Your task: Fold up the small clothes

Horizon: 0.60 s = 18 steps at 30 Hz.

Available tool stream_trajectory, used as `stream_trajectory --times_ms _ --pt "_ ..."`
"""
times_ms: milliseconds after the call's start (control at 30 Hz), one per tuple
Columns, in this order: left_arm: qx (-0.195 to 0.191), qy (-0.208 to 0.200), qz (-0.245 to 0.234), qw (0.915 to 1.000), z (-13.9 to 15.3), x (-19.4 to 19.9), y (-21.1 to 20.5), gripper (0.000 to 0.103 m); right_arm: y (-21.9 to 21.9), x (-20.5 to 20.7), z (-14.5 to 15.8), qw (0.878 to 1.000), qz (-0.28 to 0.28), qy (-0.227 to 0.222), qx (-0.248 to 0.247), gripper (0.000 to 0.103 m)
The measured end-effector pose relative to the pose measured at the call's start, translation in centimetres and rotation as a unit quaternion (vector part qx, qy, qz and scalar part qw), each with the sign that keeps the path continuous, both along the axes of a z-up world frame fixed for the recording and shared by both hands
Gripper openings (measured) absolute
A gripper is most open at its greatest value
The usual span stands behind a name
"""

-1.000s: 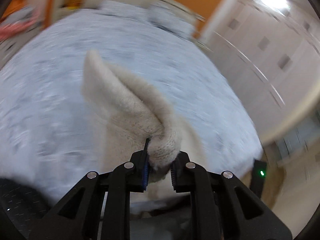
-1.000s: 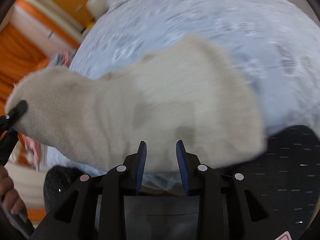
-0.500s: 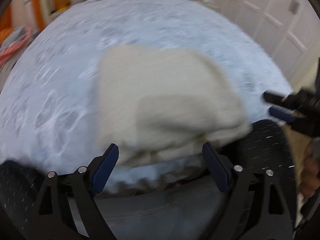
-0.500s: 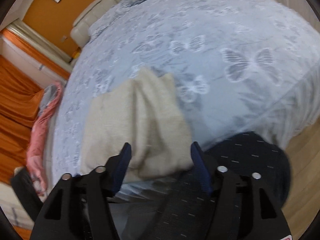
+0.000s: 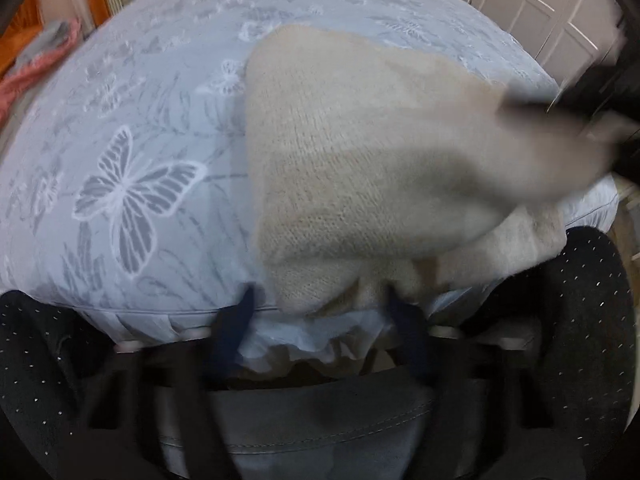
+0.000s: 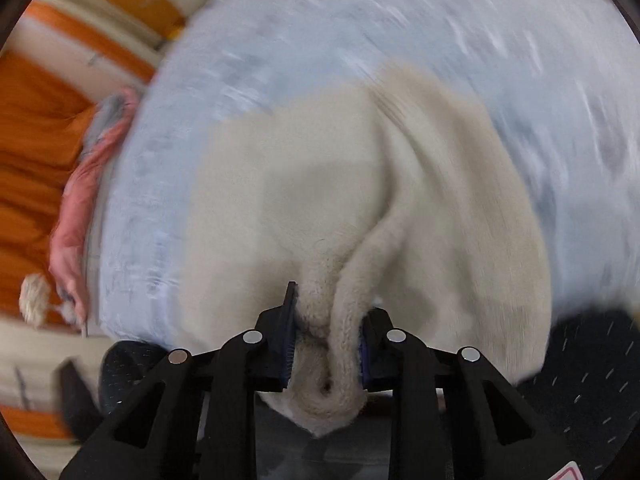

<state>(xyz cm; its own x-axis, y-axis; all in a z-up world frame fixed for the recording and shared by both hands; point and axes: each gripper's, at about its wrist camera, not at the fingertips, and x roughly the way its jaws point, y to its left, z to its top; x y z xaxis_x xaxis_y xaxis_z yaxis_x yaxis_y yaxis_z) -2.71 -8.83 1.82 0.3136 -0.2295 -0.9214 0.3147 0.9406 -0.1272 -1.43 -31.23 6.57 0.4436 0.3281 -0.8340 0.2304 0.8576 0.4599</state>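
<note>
Cream knitted wool makes up the small garment (image 5: 352, 152), a fuzzy sweater lying on a bed spread with a pale blue-grey cover printed with white butterflies (image 5: 132, 184). The sweater sits at the near edge of the bed, its lower hem spilling slightly over the cover's piped seam toward the person's dark dotted trousers (image 5: 36, 368).

In the right wrist view, the right hand-held gripper (image 6: 326, 340) has its blue-padded jaws closing on a bunched fold of the cream knit, which is pinched between the pads and rises from them in a rolled ridge across the sweater (image 6: 304, 216). In the left wrist view this corner is lifted, blurred, toward the right side of the frame.

The left hand-held gripper (image 5: 320, 320) is blurred; its jaws are closing, with the near hem of the sweater lying between the two dark blue fingers (image 5: 236, 332). The pads do not appear to press the cloth.

To the left of the sweater and beyond it the bed cover is bare and wide. A pink and grey cloth (image 6: 80, 200) hangs at the bed's far left edge, well apart from the sweater, against orange curtains (image 6: 28, 168). White panelled doors (image 5: 532, 8) stand past the bed's right side.
</note>
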Motion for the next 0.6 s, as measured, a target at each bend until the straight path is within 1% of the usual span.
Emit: stream_trajectory --times_ms 33,67,100,133,167,200,233,267,300,367,400,433,500,533,567,600 --pt "-0.005 0.001 0.008 1.0000 0.2 0.2 0.3 0.041 0.0 0.0 2.2 0.999 0.008 -0.039 0.013 0.021" --pt "-0.011 -0.001 0.015 0.9998 0.5 0.4 0.7 0.036 -0.1 -0.3 4.2 0.997 0.012 -0.067 0.026 0.019" --pt "-0.015 0.000 0.017 0.9998 0.6 0.5 0.9 0.035 -0.6 -1.0 6.7 0.993 0.015 -0.102 0.049 0.019" --pt "-0.024 0.001 0.017 0.9996 0.7 0.6 1.0 0.035 -1.1 -1.7 8.1 0.991 0.013 -0.123 0.053 0.019" --pt "-0.030 0.002 0.016 0.9994 0.7 0.7 1.0 0.035 -1.8 -2.8 9.3 0.989 0.004 -0.142 0.036 0.019" --pt "-0.024 0.005 0.014 0.9996 0.5 0.8 0.8 0.035 -2.3 -3.3 9.3 0.990 -0.004 -0.142 0.023 0.019" --pt "-0.018 0.007 0.014 0.9997 0.3 0.8 0.5 0.034 -3.5 -3.8 7.9 0.992 -0.020 -0.122 0.003 0.019" --pt "-0.011 0.016 0.012 0.9997 -0.4 0.8 0.2 0.033 -4.7 -3.8 5.1 0.996 -0.036 -0.077 -0.023 0.019" --pt "-0.007 0.024 0.012 0.9996 -0.8 0.8 0.0 0.033 -5.7 -3.6 1.6 0.998 -0.051 -0.023 -0.043 0.019" --pt "-0.001 0.038 0.009 0.9992 -1.6 0.6 -0.3 0.030 -6.9 -3.7 -4.0 0.994 -0.068 0.067 -0.050 0.019" --pt "0.002 0.037 0.008 0.9993 -1.6 0.4 -0.3 0.030 -7.2 -4.2 -5.7 0.993 -0.080 0.087 -0.027 0.019" --pt "0.002 0.036 0.008 0.9993 -1.5 0.3 -0.2 0.030 -7.3 -4.5 -5.4 0.993 -0.089 0.077 -0.015 0.019" --pt "-0.003 0.036 0.014 0.9993 -1.2 0.3 0.1 0.030 -6.7 -4.3 -2.8 0.995 -0.088 0.039 -0.020 0.019" --pt "-0.005 0.036 0.016 0.9992 -1.1 0.4 0.2 0.030 -6.2 -4.2 -1.3 0.996 -0.078 0.020 -0.027 0.019" --pt "-0.006 0.036 0.017 0.9992 -1.1 0.5 0.2 0.030 -5.8 -4.1 -0.6 0.997 -0.070 0.009 -0.036 0.019" --pt "-0.007 0.037 0.017 0.9991 -1.1 0.5 0.1 0.030 -5.5 -3.8 -0.1 0.997 -0.057 0.001 -0.056 0.020"
